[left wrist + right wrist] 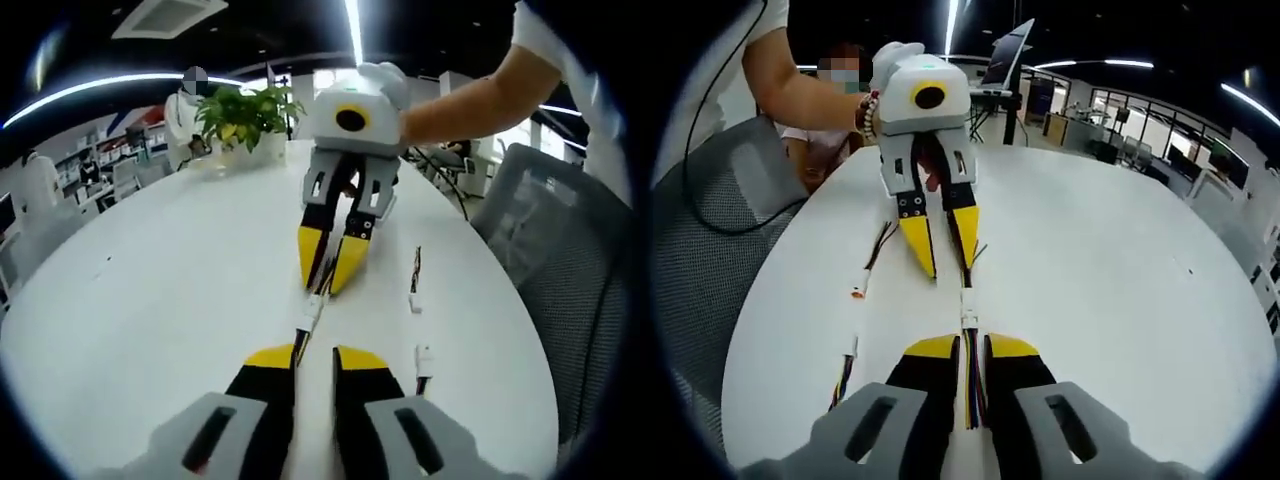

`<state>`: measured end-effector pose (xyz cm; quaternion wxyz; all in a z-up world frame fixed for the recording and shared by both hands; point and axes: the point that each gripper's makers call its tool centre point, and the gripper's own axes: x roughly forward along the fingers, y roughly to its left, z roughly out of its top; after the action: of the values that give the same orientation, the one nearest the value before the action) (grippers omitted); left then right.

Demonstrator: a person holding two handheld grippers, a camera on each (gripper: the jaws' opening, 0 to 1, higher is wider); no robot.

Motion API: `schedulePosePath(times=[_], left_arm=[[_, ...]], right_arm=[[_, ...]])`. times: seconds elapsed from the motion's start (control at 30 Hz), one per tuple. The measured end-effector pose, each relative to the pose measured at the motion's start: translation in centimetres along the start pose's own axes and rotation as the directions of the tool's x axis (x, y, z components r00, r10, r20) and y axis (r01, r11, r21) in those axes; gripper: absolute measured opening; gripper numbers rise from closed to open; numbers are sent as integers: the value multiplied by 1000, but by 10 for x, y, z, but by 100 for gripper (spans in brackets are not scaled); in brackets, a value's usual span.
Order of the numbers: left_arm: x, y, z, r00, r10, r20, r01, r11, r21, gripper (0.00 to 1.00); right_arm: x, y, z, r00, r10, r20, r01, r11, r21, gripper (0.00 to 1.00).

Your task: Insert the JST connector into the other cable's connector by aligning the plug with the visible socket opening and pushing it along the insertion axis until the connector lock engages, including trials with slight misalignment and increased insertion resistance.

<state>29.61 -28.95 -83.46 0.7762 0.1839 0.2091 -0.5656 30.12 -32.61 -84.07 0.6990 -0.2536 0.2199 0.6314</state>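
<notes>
Two white connectors meet end to end mid-tabletop, between the two grippers; can't tell if fully seated. Right gripper fingers nearly closed, pinching its multicolour cable just behind the connector. Left gripper fingers close together on its cable, tips facing the right's. Two spare leads lie near the tabletop edge by a mesh chair. Plant at the far edge.

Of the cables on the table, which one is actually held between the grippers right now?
The cable with the white connector, stretched between the right gripper and the left gripper. The two spare cables lie loose on the table beside them, untouched.
</notes>
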Motion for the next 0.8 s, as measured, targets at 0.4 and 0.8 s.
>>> schedulePosePath(times=[0.4, 0.8], left_arm=[[-14, -15, 10, 1000, 8, -4, -8, 1000, 14, 13], [-16, -46, 6, 999, -24, -26, 24, 999, 23, 14]], right_arm=[[-15, 17, 15, 999, -25, 26, 25, 1000, 3, 8], [-21, 43, 11, 1000, -20, 22, 19, 999, 31, 8]])
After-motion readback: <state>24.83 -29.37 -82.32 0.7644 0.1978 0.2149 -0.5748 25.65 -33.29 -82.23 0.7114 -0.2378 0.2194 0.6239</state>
